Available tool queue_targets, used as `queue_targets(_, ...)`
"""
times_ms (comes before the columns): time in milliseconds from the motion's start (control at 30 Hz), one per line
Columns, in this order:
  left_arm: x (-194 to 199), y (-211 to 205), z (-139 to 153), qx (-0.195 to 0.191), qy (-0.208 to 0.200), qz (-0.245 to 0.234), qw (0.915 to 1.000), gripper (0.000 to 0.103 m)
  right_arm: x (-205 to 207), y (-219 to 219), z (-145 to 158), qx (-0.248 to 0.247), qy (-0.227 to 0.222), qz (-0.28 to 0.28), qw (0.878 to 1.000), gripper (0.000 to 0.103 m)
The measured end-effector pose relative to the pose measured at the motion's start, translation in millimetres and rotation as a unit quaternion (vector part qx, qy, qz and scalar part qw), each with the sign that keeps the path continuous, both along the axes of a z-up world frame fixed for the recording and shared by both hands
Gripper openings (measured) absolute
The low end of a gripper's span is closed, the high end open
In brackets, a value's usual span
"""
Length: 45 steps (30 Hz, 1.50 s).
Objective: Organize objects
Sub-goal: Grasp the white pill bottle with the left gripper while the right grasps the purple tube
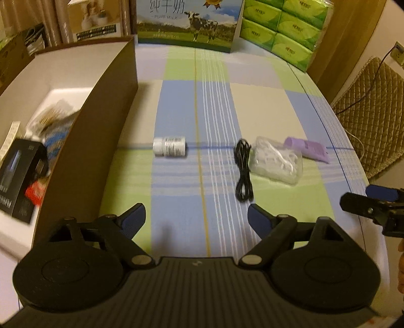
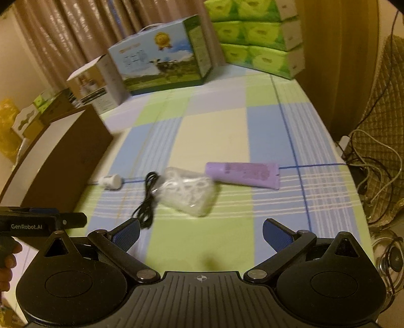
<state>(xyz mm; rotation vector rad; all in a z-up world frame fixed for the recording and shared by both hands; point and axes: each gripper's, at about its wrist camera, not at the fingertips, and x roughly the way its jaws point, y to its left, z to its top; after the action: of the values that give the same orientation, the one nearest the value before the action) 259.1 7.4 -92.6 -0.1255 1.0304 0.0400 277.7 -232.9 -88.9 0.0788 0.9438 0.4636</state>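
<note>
On the checked cloth lie a white pill bottle (image 1: pixel 169 146) (image 2: pixel 110 180) on its side, a coiled black cable (image 1: pixel 243 171) (image 2: pixel 147 199), a clear bag of white picks (image 1: pixel 276 161) (image 2: pixel 188 193) and a purple tube (image 1: pixel 306 149) (image 2: pixel 243 174). My left gripper (image 1: pixel 196 220) is open above the cloth, short of the bottle and cable, with nothing between its fingers. My right gripper (image 2: pixel 201 233) is open too, short of the bag and tube. The brown cardboard box (image 1: pixel 106 106) (image 2: pixel 63 156) stands at the left and holds a black carton (image 1: pixel 19 176) and other items.
A milk carton box (image 1: pixel 188 22) (image 2: pixel 164 55) and green tissue packs (image 1: pixel 282 27) (image 2: pixel 257 37) stand at the back. A quilted chair (image 1: pixel 371 113) with cords (image 2: pixel 373 161) is beyond the table's right edge. A hand (image 2: pixel 6 262) holds the left gripper's handle.
</note>
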Motion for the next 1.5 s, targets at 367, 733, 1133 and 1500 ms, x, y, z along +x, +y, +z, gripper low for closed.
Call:
queue_targets(367, 64.8, 4.2, -26.7, 0.028, 0.008, 0.003, 0.9996, 0.066, 34.5, -1.9, -13.9, -0.018, 0.002, -0.016, 1.000, 0.101)
queue_targets(733, 108.6, 22.3, -55.8, 0.039, 0.034, 0.001, 0.9986, 0.056, 67.5, -4.8, -33.9, -0.070, -0.032, 0.031, 0.997, 0.100)
queue_targets(1133, 110.5, 26.9, -71.4, 0.035, 0.054, 0.001, 0.9979, 0.043, 89.2, 10.0, -57.3, -0.116, -0.083, 0.154, 0.978, 0.086)
queue_targets(1500, 101.1, 27.1, -69.3, 0.027, 0.044, 0.002, 0.9986, 0.022, 104.2, 27.8, -82.5, -0.163, -0.104, 0.245, 0.950, 0.052)
